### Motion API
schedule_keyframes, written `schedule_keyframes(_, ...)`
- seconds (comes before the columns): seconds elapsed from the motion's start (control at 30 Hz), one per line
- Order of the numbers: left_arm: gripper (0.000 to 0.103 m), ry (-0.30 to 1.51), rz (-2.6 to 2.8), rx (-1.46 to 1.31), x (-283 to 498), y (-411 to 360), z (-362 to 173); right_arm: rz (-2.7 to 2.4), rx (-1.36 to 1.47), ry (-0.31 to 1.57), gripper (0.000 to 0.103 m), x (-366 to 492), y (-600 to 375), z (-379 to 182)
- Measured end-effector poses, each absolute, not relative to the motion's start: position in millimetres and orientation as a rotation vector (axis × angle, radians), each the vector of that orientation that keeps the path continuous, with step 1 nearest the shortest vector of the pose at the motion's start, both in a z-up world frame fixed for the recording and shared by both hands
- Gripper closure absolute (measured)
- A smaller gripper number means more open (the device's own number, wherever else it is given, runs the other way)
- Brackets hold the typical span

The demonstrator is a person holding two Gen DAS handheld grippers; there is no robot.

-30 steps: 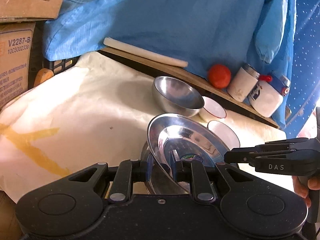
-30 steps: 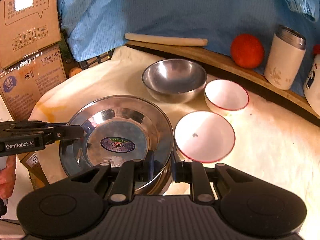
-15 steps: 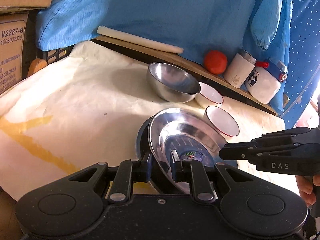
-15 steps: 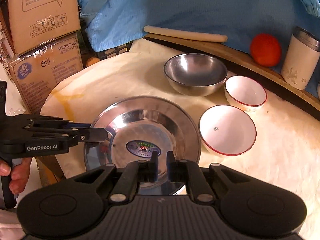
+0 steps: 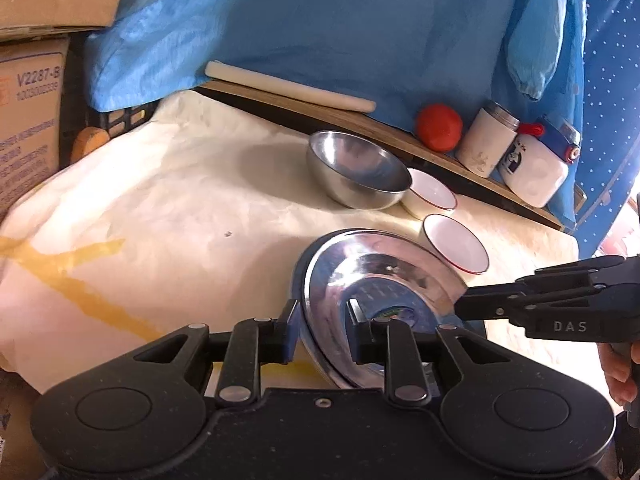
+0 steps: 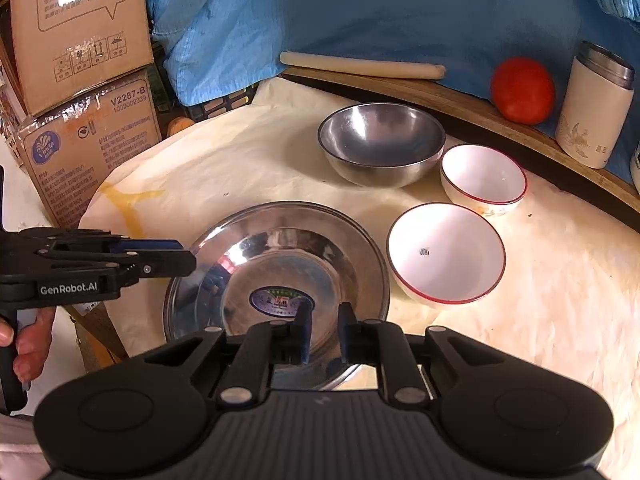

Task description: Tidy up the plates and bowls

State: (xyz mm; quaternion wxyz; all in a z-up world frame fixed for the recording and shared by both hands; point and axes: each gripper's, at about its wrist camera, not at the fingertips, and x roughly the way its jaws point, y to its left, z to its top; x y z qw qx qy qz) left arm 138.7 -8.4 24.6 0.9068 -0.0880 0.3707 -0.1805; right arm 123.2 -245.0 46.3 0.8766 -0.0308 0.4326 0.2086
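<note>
Both claws have just opened slightly — left claw [image 5: 320,330] and right claw [image 6: 323,330] straddle the steel plate [image 6: 280,248] rim.

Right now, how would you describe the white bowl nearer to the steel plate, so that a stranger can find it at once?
Start from the cream cloth covering the table and find the big steel plate at its front. Just to the plate's right sits a white bowl with a red rim. Unlike the second white bowl behind it, beside the steel bowl, it has a small dark speck inside.

Bright daylight, steel glare, fisheye-bent edges
</note>
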Motion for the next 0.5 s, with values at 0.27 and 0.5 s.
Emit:
schedule_keyframes(0.27,0.054,0.731,-0.329,-0.197,142,2,30,0.437,-0.031,0.872,0.057,124,-251,51)
schedule_keyframes(0.5,0.009,0.656,-0.282,-0.208,152,3,39,0.437,0.028,0.823,0.015,125,-263,56)
